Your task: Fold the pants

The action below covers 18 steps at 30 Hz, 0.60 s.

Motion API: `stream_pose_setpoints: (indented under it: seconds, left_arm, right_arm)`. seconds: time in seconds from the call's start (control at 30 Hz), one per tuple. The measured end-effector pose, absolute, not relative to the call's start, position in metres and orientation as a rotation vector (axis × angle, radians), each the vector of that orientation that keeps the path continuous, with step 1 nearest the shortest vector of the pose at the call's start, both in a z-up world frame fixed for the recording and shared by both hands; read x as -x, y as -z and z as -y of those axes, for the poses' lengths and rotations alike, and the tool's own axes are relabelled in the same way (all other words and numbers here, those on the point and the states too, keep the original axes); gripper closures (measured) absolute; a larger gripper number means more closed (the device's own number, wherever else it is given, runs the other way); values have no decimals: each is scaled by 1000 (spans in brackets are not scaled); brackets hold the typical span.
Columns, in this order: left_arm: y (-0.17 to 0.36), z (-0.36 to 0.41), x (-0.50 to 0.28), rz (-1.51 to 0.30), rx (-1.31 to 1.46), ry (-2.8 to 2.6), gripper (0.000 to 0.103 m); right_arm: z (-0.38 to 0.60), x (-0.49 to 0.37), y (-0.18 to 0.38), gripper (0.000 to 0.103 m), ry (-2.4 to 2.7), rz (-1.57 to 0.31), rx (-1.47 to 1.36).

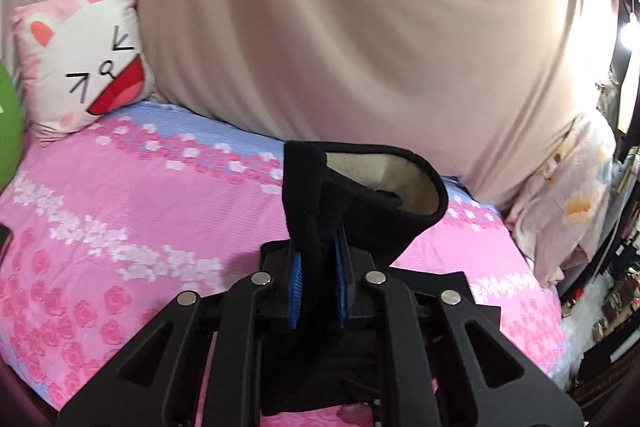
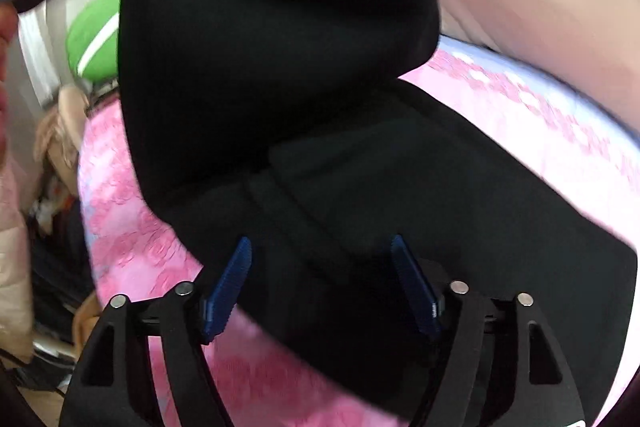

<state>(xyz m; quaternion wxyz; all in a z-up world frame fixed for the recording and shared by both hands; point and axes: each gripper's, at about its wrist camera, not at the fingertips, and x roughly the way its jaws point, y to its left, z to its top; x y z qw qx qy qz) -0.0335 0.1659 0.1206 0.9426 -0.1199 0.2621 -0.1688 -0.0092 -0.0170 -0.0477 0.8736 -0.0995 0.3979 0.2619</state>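
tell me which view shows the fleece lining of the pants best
Left wrist view: the pants curl open above the shut left gripper, baring cream lining. The right wrist view shows only their black outer cloth.

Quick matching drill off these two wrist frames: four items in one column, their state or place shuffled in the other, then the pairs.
Column 1
1. left gripper
2. right gripper
3. black pants
4. cartoon pillow

Column 2
A. leaning at the head of the bed, against the beige cover
B. fingers spread apart, holding nothing
C. partly lifted, partly lying on the pink floral sheet
D. blue pads closed on a fold of black fabric

Pairs: 1-D, 2-B, 3-C, 4-A
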Motion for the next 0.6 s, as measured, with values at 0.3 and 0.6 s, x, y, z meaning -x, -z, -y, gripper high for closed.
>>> stream_pose_setpoints:
  seconds: [0.3,0.6]
  left_arm:
    - [-116,-191,31,-533,284,302,90]
    - [-121,-182,27,-525,277,353,90]
  right_arm:
    - [34,-26,29,94,-511,-799,101]
    - [60,6,-7,87,-544,-769,161]
